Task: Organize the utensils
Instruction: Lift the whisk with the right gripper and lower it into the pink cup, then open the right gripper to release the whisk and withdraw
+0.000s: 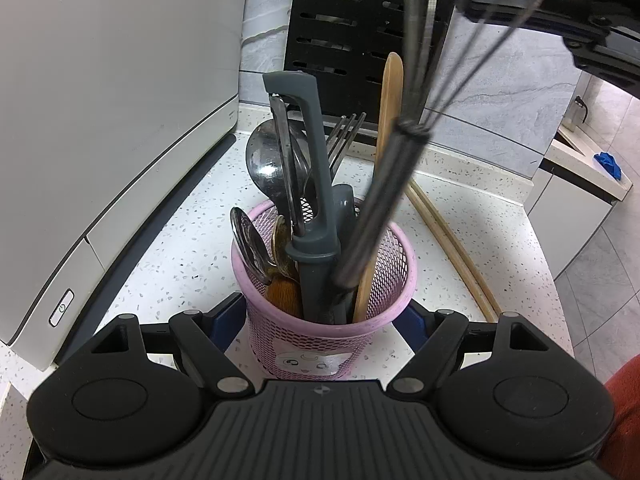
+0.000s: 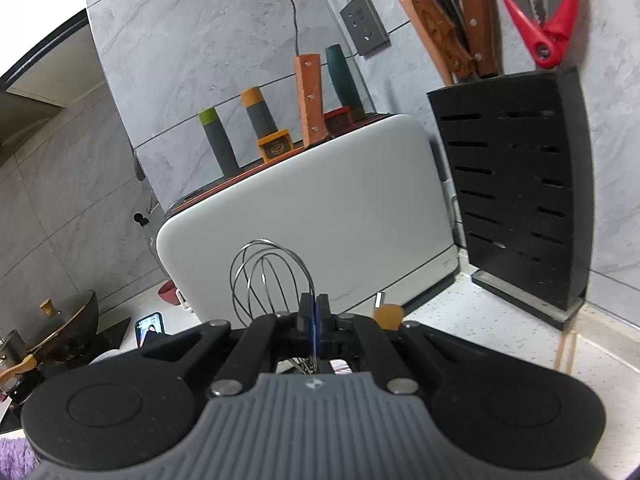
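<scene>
Your right gripper [image 2: 315, 312] is clamped on the whisk [image 1: 372, 208] by its thin, springy wires, so this light tool can swivel; its handle hangs in the pink basket [image 1: 280, 340] braced between your left gripper's [image 1: 324, 316] pads. Gripping the stiff handle would be steadier.

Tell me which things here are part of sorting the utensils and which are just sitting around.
Part of the job:
- whisk, pinched by the right gripper
- pink mesh holder, gripped by the left gripper
- peeler, spoons, fork, wooden spatula

Just lying about:
- black knife block
- white appliance
- wall socket
</scene>
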Action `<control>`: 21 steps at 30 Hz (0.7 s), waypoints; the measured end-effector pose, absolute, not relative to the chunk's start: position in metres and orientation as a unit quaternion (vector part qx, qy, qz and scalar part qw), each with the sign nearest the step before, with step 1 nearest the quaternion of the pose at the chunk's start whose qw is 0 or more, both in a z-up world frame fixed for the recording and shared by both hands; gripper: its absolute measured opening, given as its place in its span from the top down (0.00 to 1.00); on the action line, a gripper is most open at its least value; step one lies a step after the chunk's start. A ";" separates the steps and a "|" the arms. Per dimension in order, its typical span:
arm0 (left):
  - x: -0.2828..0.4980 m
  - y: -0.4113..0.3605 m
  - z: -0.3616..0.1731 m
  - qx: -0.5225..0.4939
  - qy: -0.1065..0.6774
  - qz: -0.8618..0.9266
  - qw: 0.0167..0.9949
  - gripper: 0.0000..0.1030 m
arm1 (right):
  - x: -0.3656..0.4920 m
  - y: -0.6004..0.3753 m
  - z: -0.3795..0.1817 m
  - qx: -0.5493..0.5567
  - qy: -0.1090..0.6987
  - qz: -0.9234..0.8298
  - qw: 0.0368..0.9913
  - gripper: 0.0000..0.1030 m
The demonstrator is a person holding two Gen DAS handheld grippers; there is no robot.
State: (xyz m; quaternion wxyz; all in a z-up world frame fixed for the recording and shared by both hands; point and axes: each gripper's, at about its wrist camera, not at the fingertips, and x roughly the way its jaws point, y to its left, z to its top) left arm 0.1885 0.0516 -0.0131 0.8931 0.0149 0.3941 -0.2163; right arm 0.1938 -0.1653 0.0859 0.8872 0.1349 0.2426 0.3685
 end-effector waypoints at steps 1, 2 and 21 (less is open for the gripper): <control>0.188 0.052 -0.013 0.015 0.394 -0.217 0.893 0.11 | 0.193 -0.161 0.084 0.133 0.242 0.372 0.886 1.00; 0.188 0.052 -0.013 0.015 0.394 -0.217 0.893 0.11 | 0.193 -0.158 0.082 0.127 0.240 0.373 0.887 1.00; 0.188 0.052 -0.013 0.015 0.394 -0.216 0.893 0.11 | 0.199 -0.115 0.036 0.038 0.283 0.376 0.881 1.00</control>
